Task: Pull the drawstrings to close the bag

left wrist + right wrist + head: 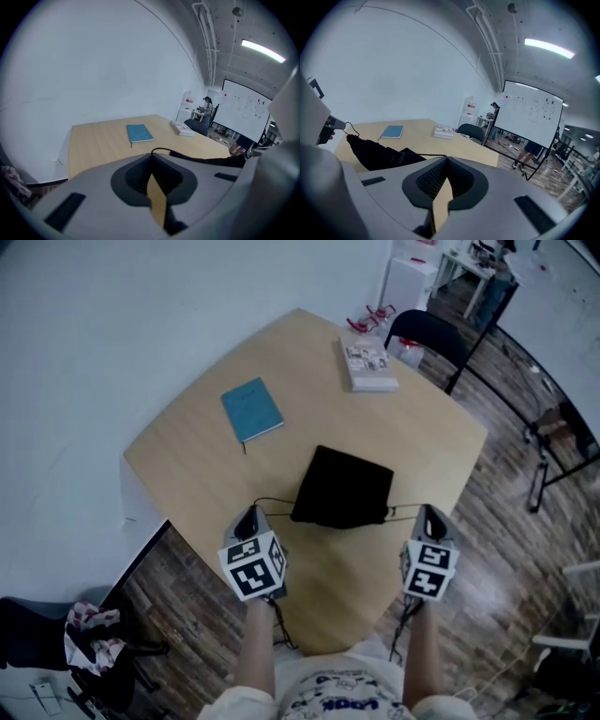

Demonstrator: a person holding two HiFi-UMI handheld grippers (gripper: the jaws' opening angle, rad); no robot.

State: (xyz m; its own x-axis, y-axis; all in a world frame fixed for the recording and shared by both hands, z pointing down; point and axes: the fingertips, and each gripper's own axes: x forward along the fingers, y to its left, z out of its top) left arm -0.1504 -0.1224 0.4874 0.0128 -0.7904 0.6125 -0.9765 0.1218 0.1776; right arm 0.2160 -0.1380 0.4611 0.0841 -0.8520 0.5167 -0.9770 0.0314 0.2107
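Observation:
A black drawstring bag [342, 488] lies flat on the wooden table [187, 465], near its front edge. A thin black drawstring [274, 500] runs from the bag's mouth out to the left, and another drawstring [405, 510] runs out to the right. My left gripper [251, 514] is shut on the left cord's end, and my right gripper [428, 512] is shut on the right one. In the left gripper view the cord [161, 151] leaves the shut jaws of the left gripper [151, 157] toward the bag [232, 161]. In the right gripper view the cord [426, 155] runs from the right gripper [446, 161] to the bag [375, 152].
A blue notebook [251, 409] lies on the table's left part and a stack of books [368, 365] sits at its far corner. A black chair [427, 334] stands behind that corner. Another chair with a cloth [89, 634] is at the lower left on the wood floor.

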